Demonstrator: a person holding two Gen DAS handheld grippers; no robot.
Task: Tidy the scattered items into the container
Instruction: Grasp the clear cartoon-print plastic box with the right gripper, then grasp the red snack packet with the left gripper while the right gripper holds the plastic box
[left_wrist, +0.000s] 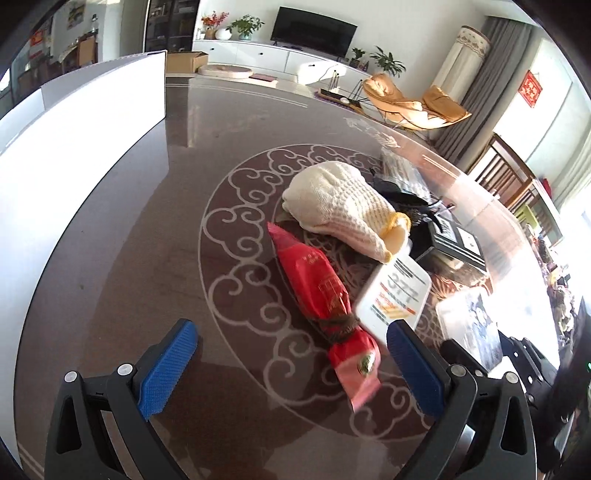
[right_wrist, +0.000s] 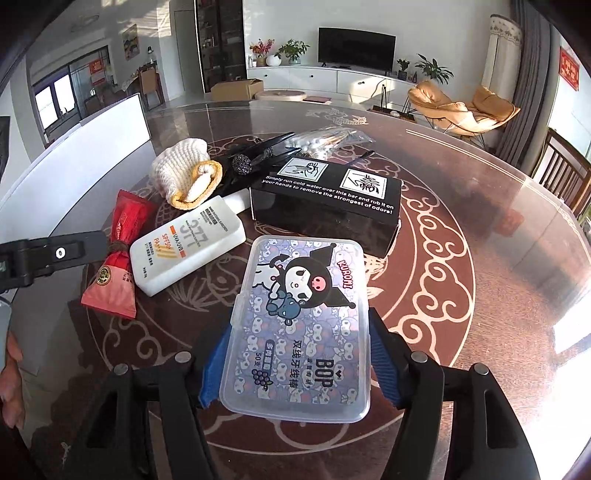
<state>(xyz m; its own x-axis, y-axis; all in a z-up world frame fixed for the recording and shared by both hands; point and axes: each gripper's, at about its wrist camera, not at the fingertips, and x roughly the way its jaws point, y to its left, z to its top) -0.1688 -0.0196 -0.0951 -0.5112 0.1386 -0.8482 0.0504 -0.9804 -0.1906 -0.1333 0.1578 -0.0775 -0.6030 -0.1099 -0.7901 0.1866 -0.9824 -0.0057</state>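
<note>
My right gripper (right_wrist: 299, 363) is shut on a clear plastic floss-pick box (right_wrist: 303, 321) with a cartoon print, held above the table. My left gripper (left_wrist: 291, 354) is open and empty, its blue pads either side of a red snack packet (left_wrist: 321, 291). A white sunscreen bottle (left_wrist: 395, 295) lies beside the packet, and a cream knit glove (left_wrist: 340, 206) behind them. The same packet (right_wrist: 118, 254), bottle (right_wrist: 188, 245) and glove (right_wrist: 188, 170) show in the right wrist view. The white container (left_wrist: 92, 147) stands at the table's left, also in the right wrist view (right_wrist: 92, 147).
A black box (right_wrist: 325, 199) with white print lies behind the floss box. Black hair clips (right_wrist: 255, 155) and a bag of cotton swabs (right_wrist: 325, 140) lie at the back. The round glass table (left_wrist: 129, 258) has wooden chairs (right_wrist: 565, 173) at its right.
</note>
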